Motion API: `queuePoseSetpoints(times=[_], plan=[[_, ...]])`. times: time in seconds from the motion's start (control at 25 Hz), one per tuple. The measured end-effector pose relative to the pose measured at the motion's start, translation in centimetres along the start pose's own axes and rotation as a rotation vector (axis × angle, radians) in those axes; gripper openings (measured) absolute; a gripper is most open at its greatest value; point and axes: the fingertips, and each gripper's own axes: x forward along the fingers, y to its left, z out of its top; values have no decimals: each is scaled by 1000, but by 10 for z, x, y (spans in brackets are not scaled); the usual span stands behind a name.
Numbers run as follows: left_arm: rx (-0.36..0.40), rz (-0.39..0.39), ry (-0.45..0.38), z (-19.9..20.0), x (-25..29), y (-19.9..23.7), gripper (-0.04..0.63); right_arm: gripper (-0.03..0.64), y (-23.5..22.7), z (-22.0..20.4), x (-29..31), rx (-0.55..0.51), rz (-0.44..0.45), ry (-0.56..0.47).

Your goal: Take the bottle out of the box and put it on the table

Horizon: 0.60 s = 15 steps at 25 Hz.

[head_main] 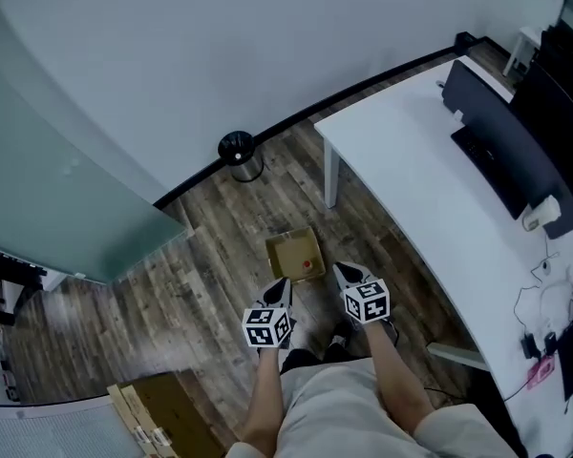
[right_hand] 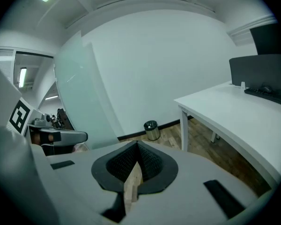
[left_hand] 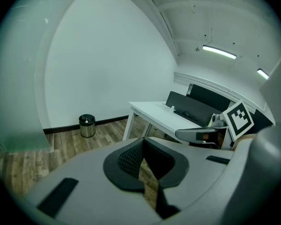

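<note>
A small open cardboard box (head_main: pixel 295 255) stands on the wood floor in the head view. Something with a red top (head_main: pixel 307 264) lies inside; I cannot make out more of it. My left gripper (head_main: pixel 279 290) hangs just short of the box's near left corner, jaws together and empty. My right gripper (head_main: pixel 345 274) is beside the box's near right corner, also shut and empty. In the left gripper view the left gripper (left_hand: pixel 143 159) shows only a thin slit of floor between its pads. The right gripper (right_hand: pixel 133 165) looks the same in its own view. The box is hidden in both gripper views.
A white table (head_main: pixel 430 194) runs along the right, with a dark screen (head_main: pixel 501 151) and cables on it. A black-topped bin (head_main: pixel 241 154) stands by the wall. A frosted glass partition (head_main: pixel 67 198) is at the left. Flat cardboard (head_main: pixel 162 413) lies near my feet.
</note>
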Motion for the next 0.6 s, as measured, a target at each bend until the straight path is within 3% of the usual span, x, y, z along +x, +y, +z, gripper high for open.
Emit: queuePoseSetpoints(times=[0.28,0.6], plan=[[-26,69,34,-12,8,22,14,38,-46,-13,-2,149,-28,-33],[-78,91,86,-28,38,52,14,38,-74,-34,35,120,-48,78]])
